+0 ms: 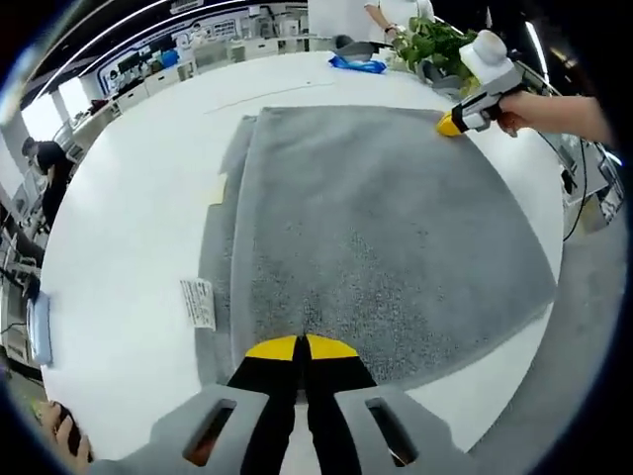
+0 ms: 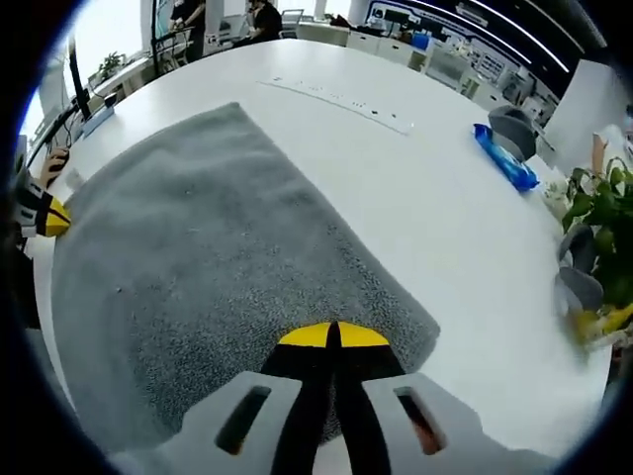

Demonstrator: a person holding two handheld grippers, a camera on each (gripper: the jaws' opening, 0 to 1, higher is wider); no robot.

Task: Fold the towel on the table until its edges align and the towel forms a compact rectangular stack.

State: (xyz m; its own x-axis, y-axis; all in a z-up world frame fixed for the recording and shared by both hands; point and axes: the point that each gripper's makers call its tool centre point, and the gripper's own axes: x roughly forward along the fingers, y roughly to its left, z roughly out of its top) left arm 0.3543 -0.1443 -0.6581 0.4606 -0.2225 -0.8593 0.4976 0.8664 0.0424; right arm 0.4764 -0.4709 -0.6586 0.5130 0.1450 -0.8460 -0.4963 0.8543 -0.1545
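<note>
A grey towel [image 1: 376, 228] lies flat on the white round table [image 1: 138, 228], folded over once. A strip of its lower layer and a white label [image 1: 198, 302] show along the left side. My left gripper [image 1: 302, 346] is shut at the towel's near edge, where the fabric creases slightly between the yellow tips. In the left gripper view, my right gripper [image 1: 450, 125] touches the far right corner, held by a hand. In the right gripper view, the right gripper [image 2: 332, 335] is shut over the towel [image 2: 198, 247] near its corner, and the left gripper [image 2: 47, 216] sits at the far left edge.
A blue packet [image 2: 505, 156] lies on the table beyond the towel, and a potted plant [image 2: 603, 228] stands at the table's edge. Desks, chairs and people stand around the room. Bare table top [image 2: 415, 178] surrounds the towel.
</note>
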